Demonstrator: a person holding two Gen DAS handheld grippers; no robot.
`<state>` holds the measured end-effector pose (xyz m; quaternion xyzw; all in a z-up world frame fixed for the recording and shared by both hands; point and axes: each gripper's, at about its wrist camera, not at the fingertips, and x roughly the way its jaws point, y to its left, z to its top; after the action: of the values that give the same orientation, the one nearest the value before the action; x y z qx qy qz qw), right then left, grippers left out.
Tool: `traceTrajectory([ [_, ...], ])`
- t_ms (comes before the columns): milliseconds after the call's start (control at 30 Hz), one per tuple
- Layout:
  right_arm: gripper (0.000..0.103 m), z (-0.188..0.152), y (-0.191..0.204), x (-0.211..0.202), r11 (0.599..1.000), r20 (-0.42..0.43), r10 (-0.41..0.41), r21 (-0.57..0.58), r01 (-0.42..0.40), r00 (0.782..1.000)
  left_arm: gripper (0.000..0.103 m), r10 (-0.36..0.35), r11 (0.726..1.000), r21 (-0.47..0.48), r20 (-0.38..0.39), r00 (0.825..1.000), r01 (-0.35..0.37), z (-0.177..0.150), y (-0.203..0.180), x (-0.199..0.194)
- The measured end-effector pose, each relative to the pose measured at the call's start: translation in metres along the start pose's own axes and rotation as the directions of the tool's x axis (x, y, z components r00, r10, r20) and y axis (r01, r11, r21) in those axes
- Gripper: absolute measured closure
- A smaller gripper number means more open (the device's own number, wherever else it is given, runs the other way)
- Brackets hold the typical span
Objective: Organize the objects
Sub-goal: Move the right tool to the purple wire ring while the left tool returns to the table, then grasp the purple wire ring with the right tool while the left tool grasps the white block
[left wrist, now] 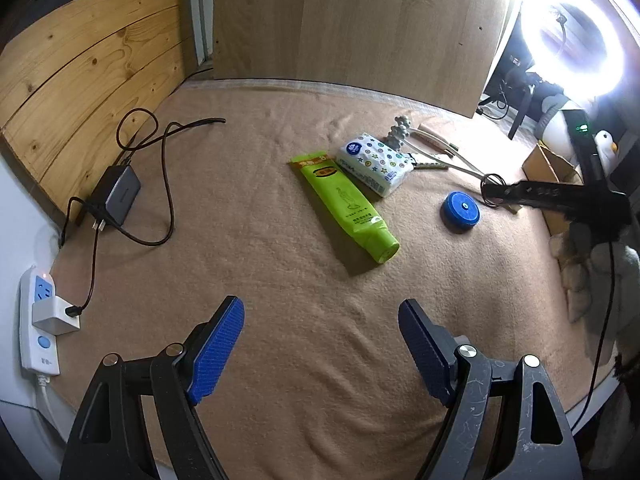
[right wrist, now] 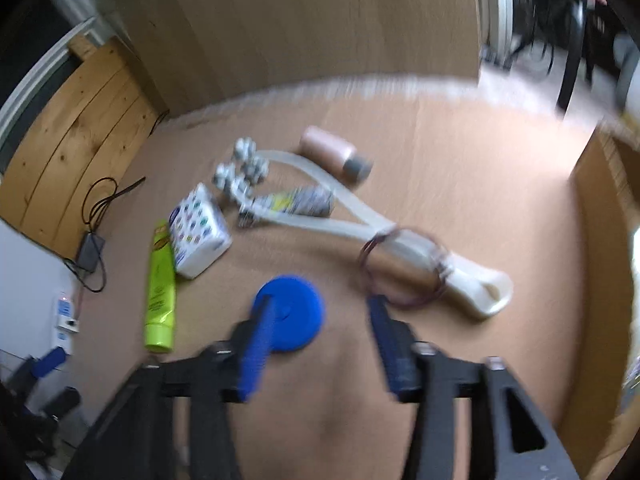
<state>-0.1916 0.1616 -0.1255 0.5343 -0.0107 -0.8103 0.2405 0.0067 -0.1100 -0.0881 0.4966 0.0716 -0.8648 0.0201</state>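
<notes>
Right gripper (right wrist: 320,320) released, jaws apart over the blue disc (right wrist: 290,312), nothing held; left gripper (left wrist: 320,348) open, empty, well short of disc; risk: blurred fast swing clips disc, or snags wire ring (right wrist: 400,268) just beside it.

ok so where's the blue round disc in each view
Left wrist view: the blue disc lies right of centre on the tan blanket, right of the green tube.
Right wrist view: the blue disc sits low at centre, just beyond the open jaws of the right gripper, partly behind one of them.
Shared landmark: the green tube, beside the patterned tissue pack.
</notes>
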Motion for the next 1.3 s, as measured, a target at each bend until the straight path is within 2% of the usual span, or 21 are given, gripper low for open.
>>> traceTrajectory([
  [33,0.047,0.004,-0.002,-0.002,0.999,0.008,-0.017,-0.028,0.017,1.000,0.021,-0.002,1.000,-0.003,-0.001,1.000,0.002,0.000,0.000,0.001],
  [167,0.047,0.016,-0.006,0.010,0.995,-0.050,-0.026,-0.096,0.021,0.998,0.021,-0.008,1.000,-0.003,-0.005,1.000,0.008,0.001,-0.002,0.004],
  [300,0.047,0.020,-0.004,0.024,0.993,-0.106,-0.005,-0.121,-0.008,0.994,0.021,-0.011,1.000,0.004,-0.006,1.000,0.011,0.003,-0.006,0.006],
  [433,0.047,0.023,-0.001,0.038,0.988,-0.138,-0.040,-0.156,0.019,0.990,0.021,-0.014,1.000,0.005,-0.007,1.000,0.014,0.002,-0.009,0.006],
  [633,0.047,0.025,-0.017,0.044,0.996,-0.208,0.021,-0.084,-0.039,0.978,0.021,-0.015,1.000,0.005,-0.007,1.000,0.015,0.002,-0.010,0.005],
  [867,0.047,0.000,-0.031,0.028,0.994,-0.278,0.096,-0.026,-0.107,0.956,0.021,-0.027,1.000,0.008,-0.008,1.000,0.028,0.005,-0.012,0.009],
  [1000,0.047,-0.024,-0.029,0.016,0.992,-0.299,0.104,-0.032,-0.119,0.949,0.021,-0.038,0.999,0.027,-0.013,0.999,0.038,0.006,-0.019,0.013],
  [1167,0.047,-0.059,-0.021,0.001,0.992,-0.280,0.105,-0.035,-0.120,0.954,0.021,-0.047,0.995,0.086,-0.051,0.998,0.052,0.002,-0.037,0.027],
  [1300,0.049,-0.081,-0.018,-0.010,0.994,-0.265,0.096,-0.026,-0.107,0.959,0.021,-0.085,0.983,0.156,-0.087,0.992,0.098,-0.007,-0.059,0.034],
])
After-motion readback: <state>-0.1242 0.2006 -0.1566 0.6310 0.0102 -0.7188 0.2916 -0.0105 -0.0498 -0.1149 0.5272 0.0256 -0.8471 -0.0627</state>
